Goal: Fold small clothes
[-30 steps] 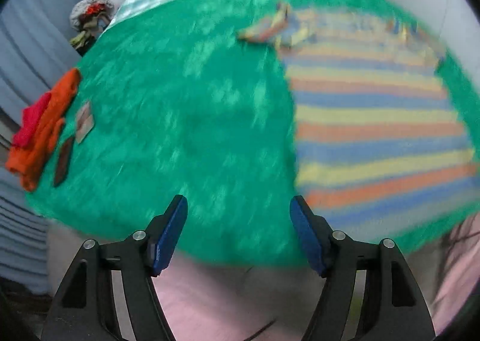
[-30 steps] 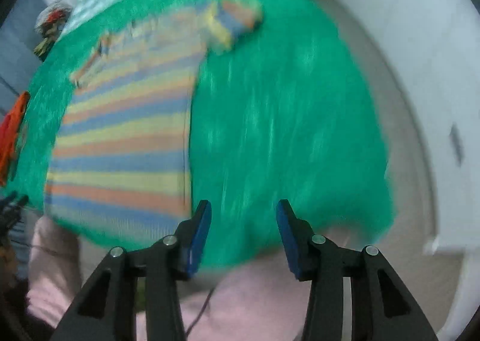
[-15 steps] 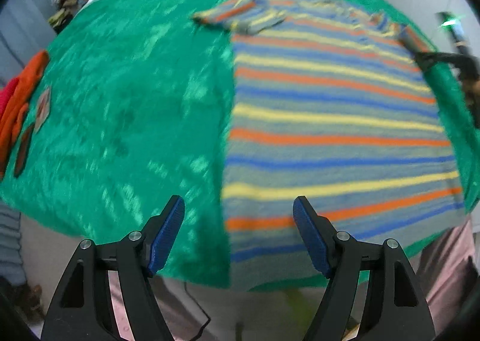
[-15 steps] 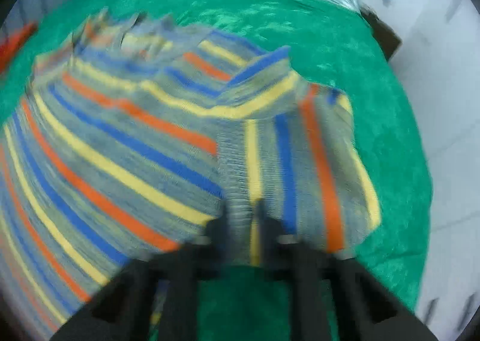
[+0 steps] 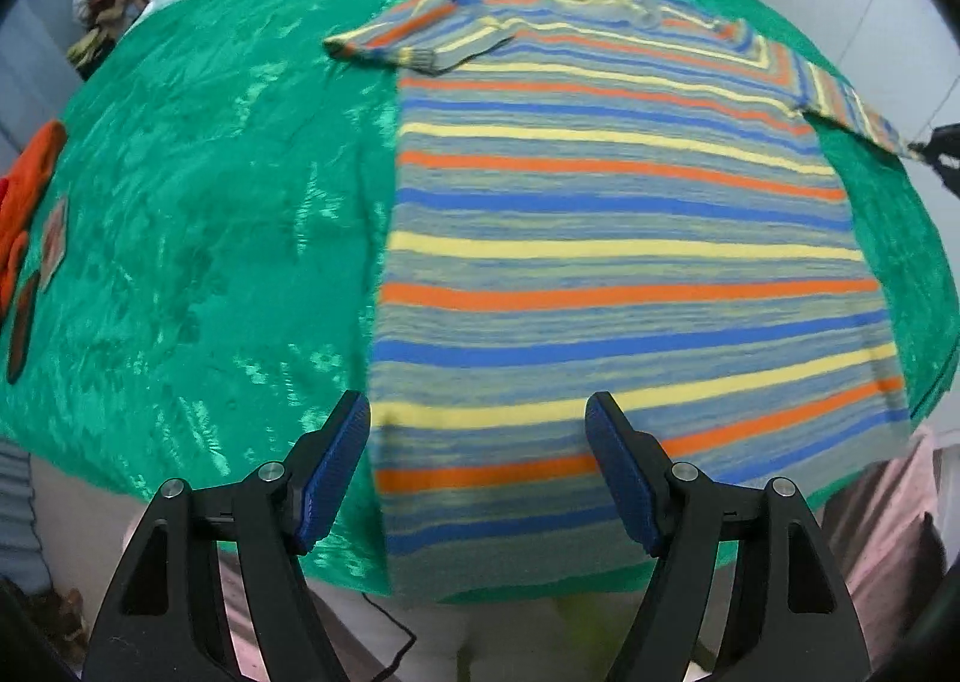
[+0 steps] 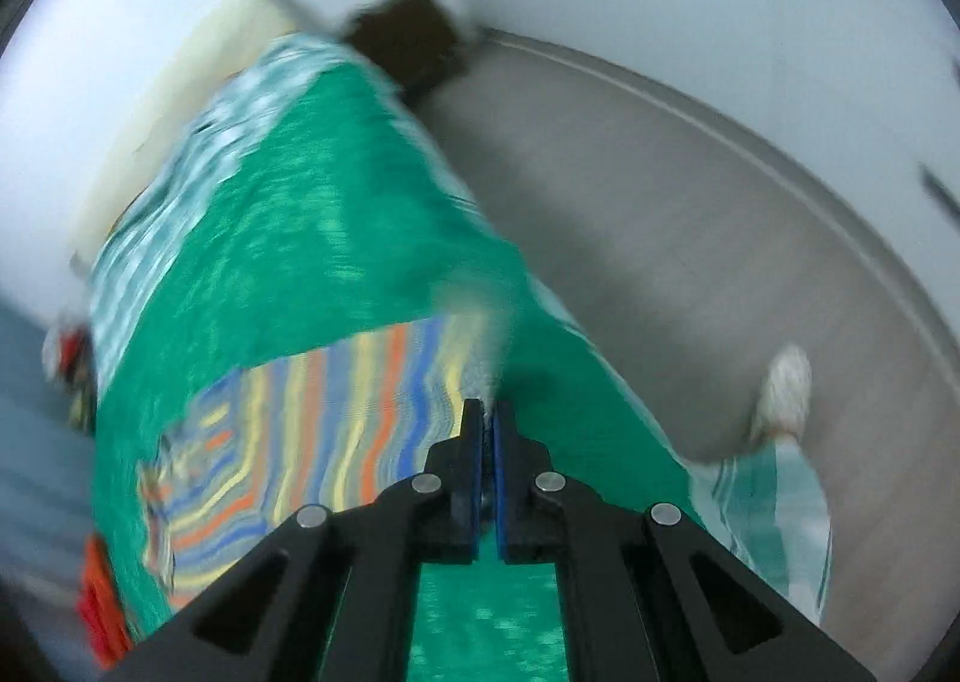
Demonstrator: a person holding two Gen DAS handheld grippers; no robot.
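Left wrist view: striped shirt spread flat on green bedspread, hem at near edge of bed, one sleeve folded in at far left shoulder. Left gripper jaws wide apart, nothing between pads, hovering over hem corner. Right gripper jaws together, clamped on other sleeve cuff (right view blurred), sleeve stretched out toward bed's right edge. Orange clothes at left edge.
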